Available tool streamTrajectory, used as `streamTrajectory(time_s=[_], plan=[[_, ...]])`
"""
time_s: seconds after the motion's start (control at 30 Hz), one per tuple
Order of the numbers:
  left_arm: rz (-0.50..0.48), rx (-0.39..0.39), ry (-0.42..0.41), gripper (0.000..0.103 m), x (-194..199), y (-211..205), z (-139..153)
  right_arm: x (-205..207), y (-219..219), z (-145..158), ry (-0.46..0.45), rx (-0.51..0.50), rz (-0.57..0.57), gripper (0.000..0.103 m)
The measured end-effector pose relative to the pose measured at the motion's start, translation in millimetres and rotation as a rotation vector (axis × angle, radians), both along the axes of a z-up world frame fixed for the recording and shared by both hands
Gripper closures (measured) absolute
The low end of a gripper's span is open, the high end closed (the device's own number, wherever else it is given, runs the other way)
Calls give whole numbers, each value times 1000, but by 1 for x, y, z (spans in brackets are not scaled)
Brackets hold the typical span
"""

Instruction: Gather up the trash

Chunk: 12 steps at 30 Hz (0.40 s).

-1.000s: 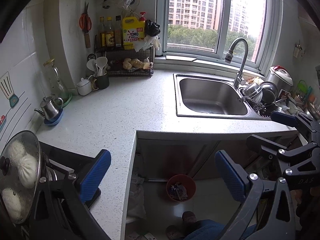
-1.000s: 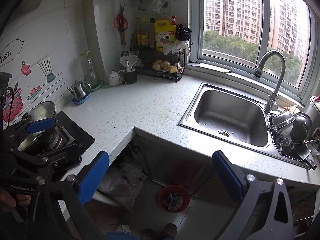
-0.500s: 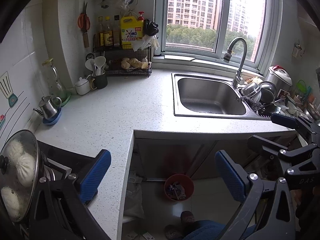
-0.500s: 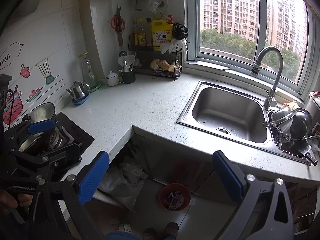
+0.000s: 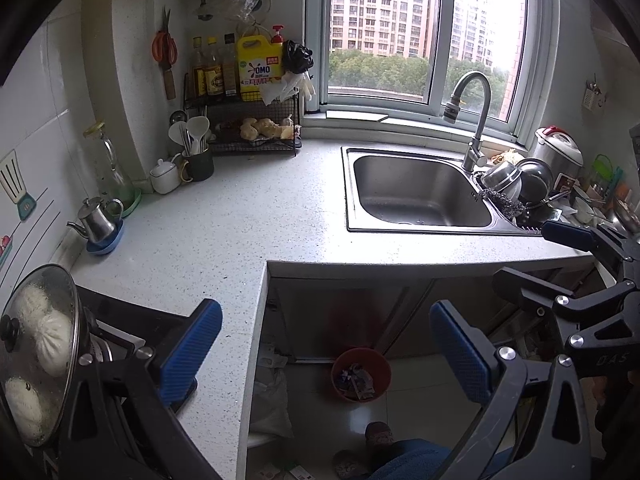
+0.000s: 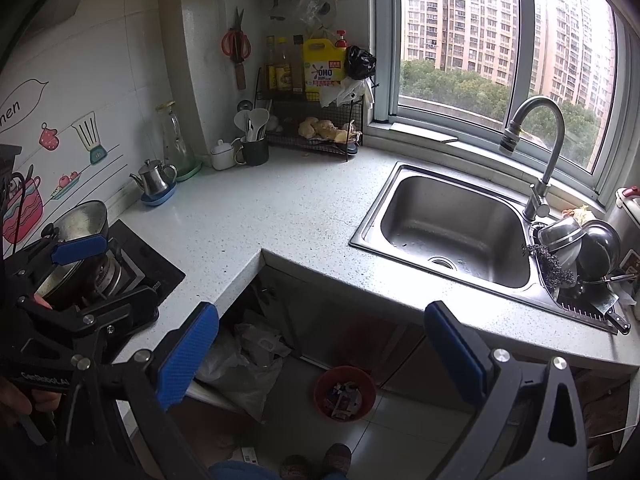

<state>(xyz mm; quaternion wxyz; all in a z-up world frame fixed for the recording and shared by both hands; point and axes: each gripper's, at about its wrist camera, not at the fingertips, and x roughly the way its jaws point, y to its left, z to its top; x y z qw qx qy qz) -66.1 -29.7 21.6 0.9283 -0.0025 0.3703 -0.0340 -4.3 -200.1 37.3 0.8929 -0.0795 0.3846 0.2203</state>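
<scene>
A red bin (image 5: 361,373) sits on the floor, in front of the cupboards under the desk (image 5: 224,236). Small bits of trash (image 5: 355,381) lie inside it. Just to its left, under the desk edge, is a crumpled white plastic bag (image 6: 248,364). A person's slippers (image 6: 316,462) show on the floor tiles near the bin.

The left claw (image 5: 326,354) hangs in the air above the bin. Its two blue fingers (image 5: 190,350) are spread wide apart and hold nothing. The right claw (image 6: 320,352) hangs the same way, wide apart and empty, with the bin showing between its fingers.

The speckled desk bends around a corner. A steel sink (image 5: 420,196) with a curved tap (image 5: 472,120) is set into it below the window. Bowls and pans (image 5: 520,184) are stacked to the right of the sink. In the far corner stands a wire rack (image 5: 250,120) with bottles and a yellow jug (image 5: 256,68). A small metal teapot (image 5: 96,220) sits on a blue dish by the wall. On the left, a pot with a glass lid (image 5: 38,352) holds white buns.
</scene>
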Motion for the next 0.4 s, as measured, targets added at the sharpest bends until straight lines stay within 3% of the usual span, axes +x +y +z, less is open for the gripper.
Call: streamTrajectory(time_s=[0.4], plan=[[-9, -1, -1, 0, 0, 2, -2, 0, -1, -1, 4, -4, -3, 0]])
